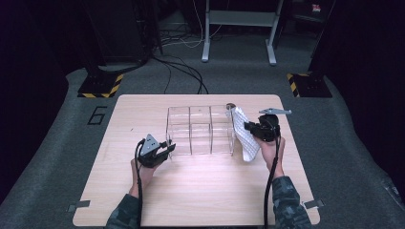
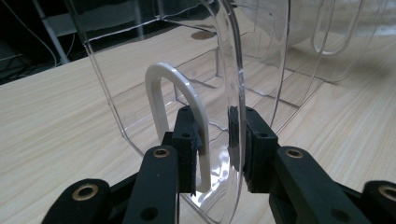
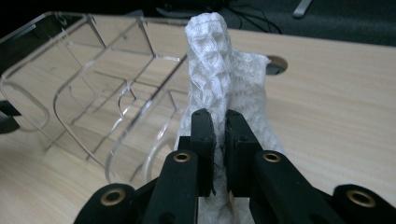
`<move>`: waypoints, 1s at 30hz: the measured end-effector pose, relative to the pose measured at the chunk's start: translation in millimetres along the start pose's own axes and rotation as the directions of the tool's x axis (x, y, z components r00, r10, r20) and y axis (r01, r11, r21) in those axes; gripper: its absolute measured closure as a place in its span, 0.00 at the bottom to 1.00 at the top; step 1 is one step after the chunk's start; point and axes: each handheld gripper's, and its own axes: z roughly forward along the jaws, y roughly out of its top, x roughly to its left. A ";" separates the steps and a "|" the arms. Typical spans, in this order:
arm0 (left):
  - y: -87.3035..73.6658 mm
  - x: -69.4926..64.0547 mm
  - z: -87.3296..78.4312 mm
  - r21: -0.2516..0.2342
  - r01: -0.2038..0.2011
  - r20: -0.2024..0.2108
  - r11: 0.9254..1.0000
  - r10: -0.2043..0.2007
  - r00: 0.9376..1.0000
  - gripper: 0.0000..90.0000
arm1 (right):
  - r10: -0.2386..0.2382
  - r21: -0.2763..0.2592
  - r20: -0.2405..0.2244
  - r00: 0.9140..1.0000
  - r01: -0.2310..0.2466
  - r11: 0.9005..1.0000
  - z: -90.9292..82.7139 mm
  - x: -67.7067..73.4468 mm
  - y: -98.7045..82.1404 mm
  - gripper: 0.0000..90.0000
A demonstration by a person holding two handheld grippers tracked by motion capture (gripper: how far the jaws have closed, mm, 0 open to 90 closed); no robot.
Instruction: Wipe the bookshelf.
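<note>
The left gripper (image 2: pixel 215 140) is clamping the near end wall of the clear organiser (image 1: pixel 200 130), stiff, slick and light, steadying it at mid-table. The right gripper (image 3: pixel 220 140) is pinching the white cloth (image 3: pixel 219 65), soft and floppy, beside the organiser's right end; a bunched fold probably holds best.

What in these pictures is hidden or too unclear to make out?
- High view: the white cloth has its weave too small to read, and the right gripper covers part of it.
- Right gripper view: the cloth's lower end is cut off by the bottom edge, behind the jaws.
- Left gripper view: the clear box runs past the frame edges.
</note>
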 end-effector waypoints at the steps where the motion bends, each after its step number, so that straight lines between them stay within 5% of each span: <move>1: -0.7 1.3 0.4 -0.005 -0.001 0.002 1.000 0.001 1.000 0.79 | 0.003 -0.013 -0.001 1.000 -0.003 1.000 -0.7 0.9 2.7 0.93; 7: -1.4 0.7 0.5 0.009 0.007 0.008 1.000 -0.007 1.000 0.79 | 0.007 -0.067 -0.012 1.000 -0.008 0.998 2.3 5.2 17.9 0.93; 30: -1.8 0.5 1.0 0.008 -0.002 -0.005 1.000 0.002 1.000 0.79 | 0.124 0.046 -0.099 0.987 -0.120 0.992 53.7 -5.1 6.8 0.93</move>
